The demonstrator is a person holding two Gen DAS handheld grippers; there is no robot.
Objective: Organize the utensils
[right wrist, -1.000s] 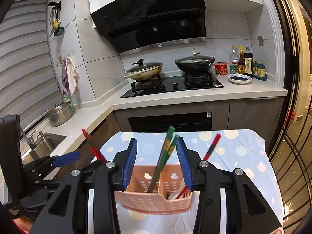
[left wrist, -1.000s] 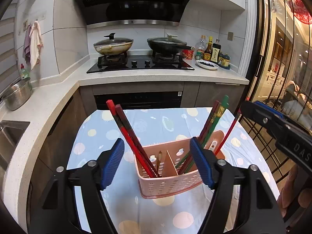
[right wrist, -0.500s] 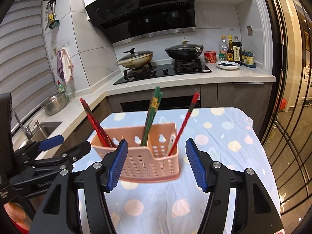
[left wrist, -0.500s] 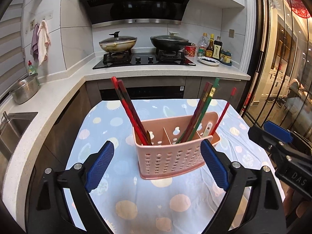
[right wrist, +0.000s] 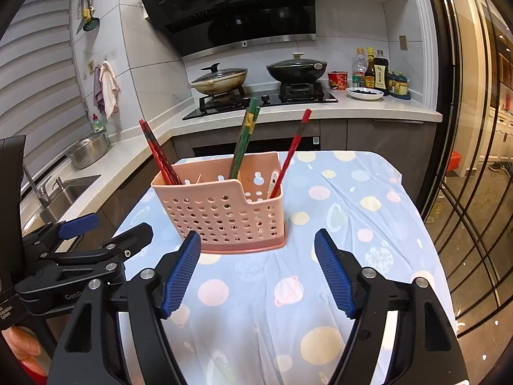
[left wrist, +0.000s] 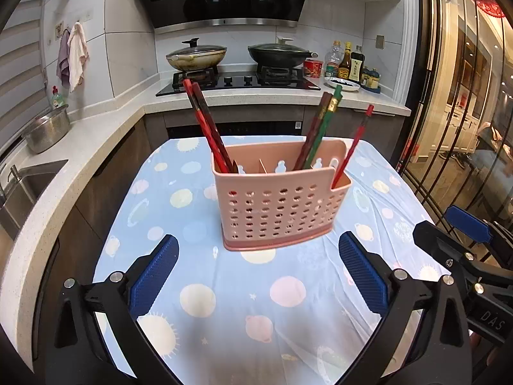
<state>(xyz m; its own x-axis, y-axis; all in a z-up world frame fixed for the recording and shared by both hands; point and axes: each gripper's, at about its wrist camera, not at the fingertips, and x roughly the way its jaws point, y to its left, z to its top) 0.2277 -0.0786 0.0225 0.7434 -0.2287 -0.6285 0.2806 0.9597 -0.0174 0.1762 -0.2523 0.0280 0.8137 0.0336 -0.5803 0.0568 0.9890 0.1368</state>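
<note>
A pink perforated utensil holder (left wrist: 279, 205) (right wrist: 224, 215) stands upright on a small table under a blue spotted cloth (left wrist: 231, 298) (right wrist: 340, 199). Red chopsticks (left wrist: 205, 128) (right wrist: 157, 150) lean out of its left compartment. A brown and green pair (left wrist: 320, 128) (right wrist: 245, 138) and one red chopstick (left wrist: 352, 144) (right wrist: 293, 150) stand further right. My left gripper (left wrist: 258, 274) hangs in front of the holder, jaws opening, nothing between them. My right gripper (right wrist: 258, 269) is also in front of it, jaws opening and empty. Each gripper shows at the edge of the other's view.
Behind the table runs a white counter (left wrist: 272, 99) with a gas hob, two lidded pans (left wrist: 195, 56) and sauce bottles (left wrist: 349, 64). A sink (right wrist: 64, 189) and a steel bowl (left wrist: 46, 128) lie to the left. Glass doors (left wrist: 455, 112) stand to the right.
Both grippers have pulled back from the holder and sunk, and their jaws have spread apart. The holder now stands free on the cloth, further from both cameras.
</note>
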